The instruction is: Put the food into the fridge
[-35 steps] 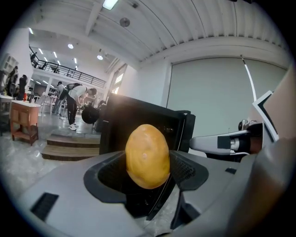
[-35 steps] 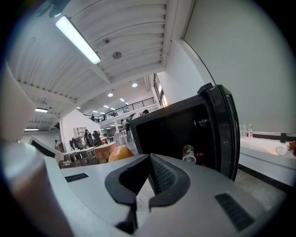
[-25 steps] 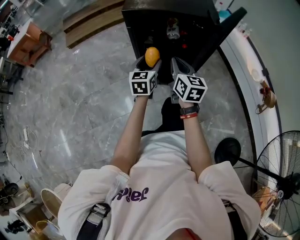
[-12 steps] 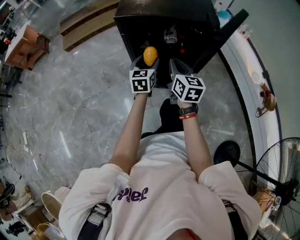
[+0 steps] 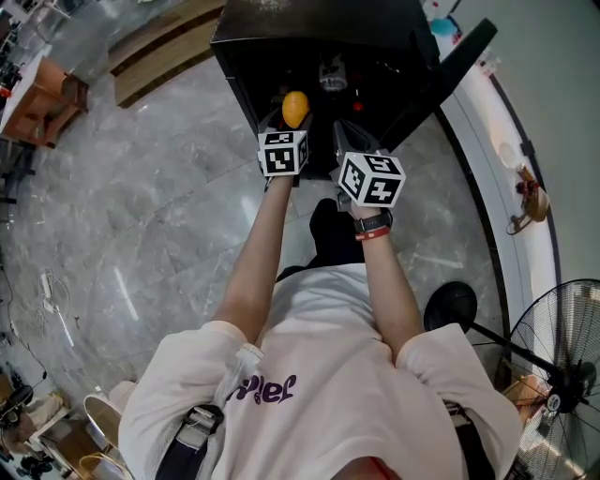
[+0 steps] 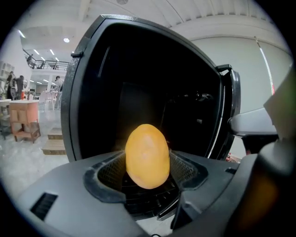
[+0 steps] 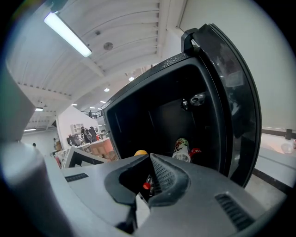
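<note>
Left tool point(image 5: 292, 122) grips an orange fruit point(image 5: 294, 107) at the open black fridge point(image 5: 309, 23)

Fruit point(image 6: 147, 156) before fridge point(image 6: 76, 102), bottle point(image 7: 181, 149) inside

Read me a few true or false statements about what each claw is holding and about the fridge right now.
1. The left claw grips a yellow-orange fruit. True.
2. The fridge door is closed. False: it stands open.
3. The right claw holds a bottle. False: nothing is between its jaws.
4. A drink container stands inside the fridge. True.
</note>
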